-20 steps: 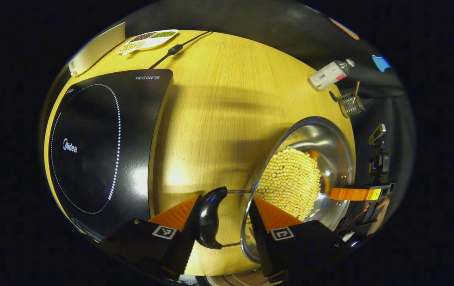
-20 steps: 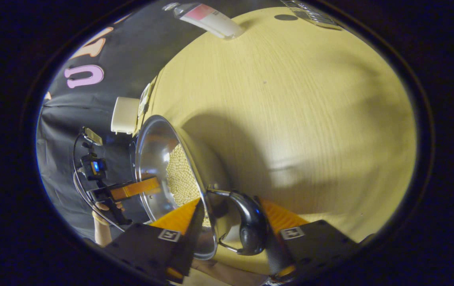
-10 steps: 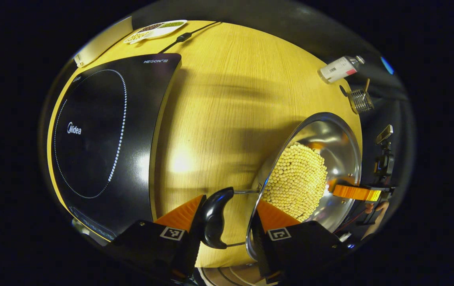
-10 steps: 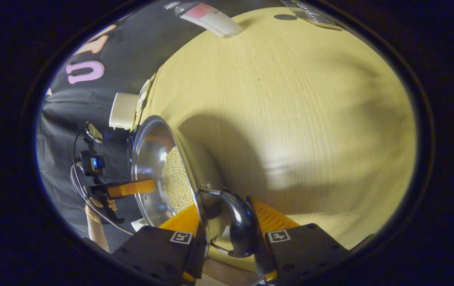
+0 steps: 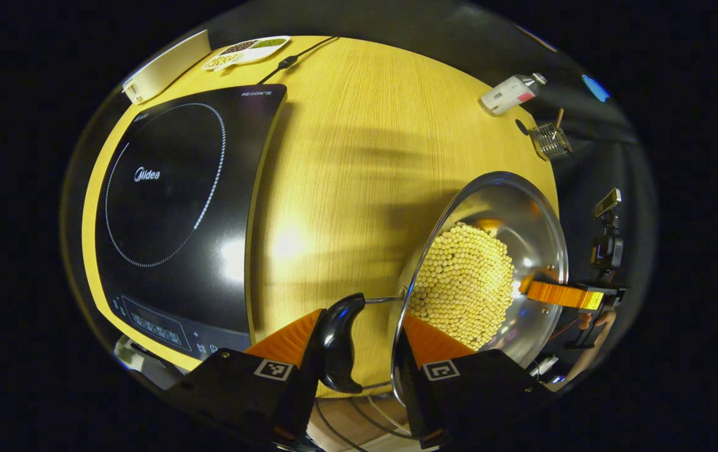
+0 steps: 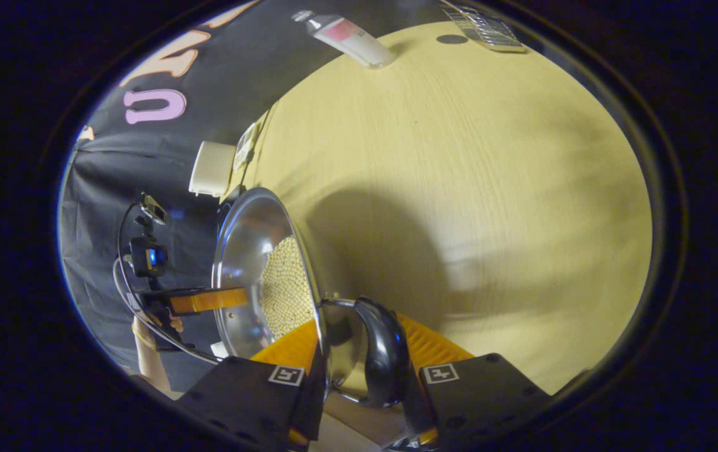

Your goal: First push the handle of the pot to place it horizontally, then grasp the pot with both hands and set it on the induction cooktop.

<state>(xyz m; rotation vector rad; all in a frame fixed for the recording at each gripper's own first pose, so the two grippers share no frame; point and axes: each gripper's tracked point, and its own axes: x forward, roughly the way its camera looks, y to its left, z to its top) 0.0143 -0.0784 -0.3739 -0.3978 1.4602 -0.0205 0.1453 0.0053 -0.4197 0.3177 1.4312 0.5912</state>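
Observation:
A steel pot (image 5: pixel 522 220) holding pale beans (image 5: pixel 466 282) hangs tilted above the wooden table (image 5: pixel 346 163). In the left gripper view my left gripper (image 5: pixel 361 314) is shut on the pot's black side handle (image 5: pixel 339 351), with one finger inside the rim. The black induction cooktop (image 5: pixel 177 207) lies to the left. Across the pot, my right gripper (image 5: pixel 560 295) holds the other side. In the right gripper view my right gripper (image 6: pixel 359 320) is shut on the other black handle (image 6: pixel 384 358), with the pot (image 6: pixel 249 251) at left and my left gripper (image 6: pixel 208 300) beyond it.
A white tube (image 5: pixel 509 94) and a wire basket (image 5: pixel 550 141) lie at the table's far right. A divided dish of beans (image 5: pixel 246 50), a white box (image 5: pixel 164 66) and the cooktop's cord (image 5: pixel 290 59) sit behind the cooktop. A hand (image 6: pixel 145 358) holds the left gripper.
Both grippers have carried the pot by its handles; it sits higher off the table. In the left gripper view the cooktop's control panel and the table's near edge have come into sight.

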